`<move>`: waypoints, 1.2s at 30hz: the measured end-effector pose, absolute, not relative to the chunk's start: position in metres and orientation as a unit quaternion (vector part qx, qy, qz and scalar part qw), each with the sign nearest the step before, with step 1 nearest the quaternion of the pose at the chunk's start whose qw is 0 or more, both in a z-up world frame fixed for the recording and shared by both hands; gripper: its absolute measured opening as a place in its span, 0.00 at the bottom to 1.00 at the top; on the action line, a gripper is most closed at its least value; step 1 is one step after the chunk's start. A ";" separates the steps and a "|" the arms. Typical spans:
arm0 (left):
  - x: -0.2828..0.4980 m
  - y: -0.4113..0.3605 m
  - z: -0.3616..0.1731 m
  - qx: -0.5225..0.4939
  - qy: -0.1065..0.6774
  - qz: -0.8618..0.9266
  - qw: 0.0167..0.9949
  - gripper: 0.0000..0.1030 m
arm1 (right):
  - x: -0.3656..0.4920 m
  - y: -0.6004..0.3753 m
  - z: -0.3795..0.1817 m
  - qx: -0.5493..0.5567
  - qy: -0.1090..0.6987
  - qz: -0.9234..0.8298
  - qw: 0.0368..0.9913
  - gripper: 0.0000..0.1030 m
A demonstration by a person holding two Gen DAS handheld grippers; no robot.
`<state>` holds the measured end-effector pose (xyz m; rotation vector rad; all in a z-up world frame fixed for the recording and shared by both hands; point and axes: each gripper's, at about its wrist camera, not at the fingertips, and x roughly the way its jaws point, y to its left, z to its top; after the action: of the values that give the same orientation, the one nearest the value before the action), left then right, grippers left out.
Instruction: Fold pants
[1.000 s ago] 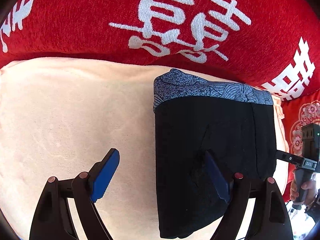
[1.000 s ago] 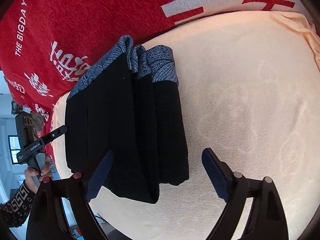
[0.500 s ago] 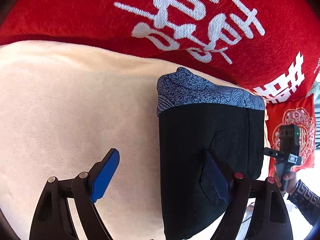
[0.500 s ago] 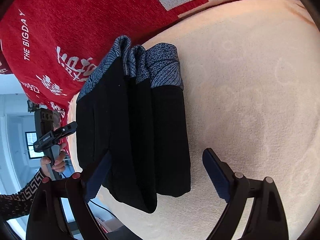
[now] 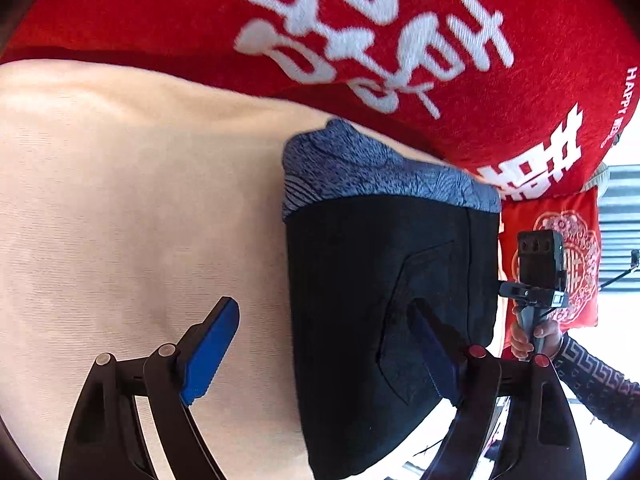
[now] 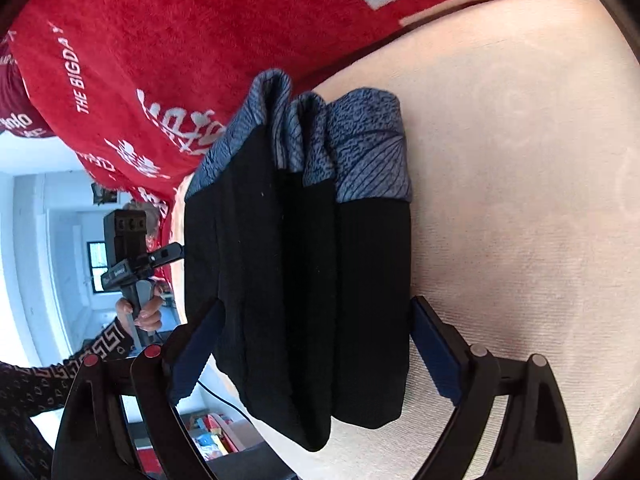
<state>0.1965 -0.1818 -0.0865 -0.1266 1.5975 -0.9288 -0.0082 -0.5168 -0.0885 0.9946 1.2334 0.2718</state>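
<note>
Pants [image 5: 384, 280] lie folded in a thick black stack on a cream cushion [image 5: 120, 200], with the blue band end near a red blanket [image 5: 400, 40]. Left gripper [image 5: 324, 348] hangs above them with its blue fingers wide apart and holds nothing. Right gripper [image 6: 316, 356] is wide apart too, one finger on each side of the stack.

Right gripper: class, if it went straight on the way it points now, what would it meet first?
The right gripper is open and straddles the folded black pants; going straight on, it would probably meet those first, though depth is unclear.
</note>
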 end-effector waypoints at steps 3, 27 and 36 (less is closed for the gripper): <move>0.187 -0.205 -0.100 -0.042 0.697 -0.416 0.582 0.84 | -0.005 -0.516 -0.090 0.447 0.551 0.125 0.694 0.91; 0.115 -0.192 -0.008 -0.041 0.644 -0.378 0.664 0.63 | -0.034 -0.480 -0.042 0.508 0.528 0.147 0.664 0.42; 0.067 -0.115 -0.045 -0.010 0.668 -0.332 0.666 0.63 | -0.090 -0.412 -0.065 0.515 0.538 0.140 0.653 0.42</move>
<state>0.0668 -0.1146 -0.0446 -0.0220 1.5090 -0.7489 -0.0898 -0.4120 -0.0645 1.1681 1.2207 0.3176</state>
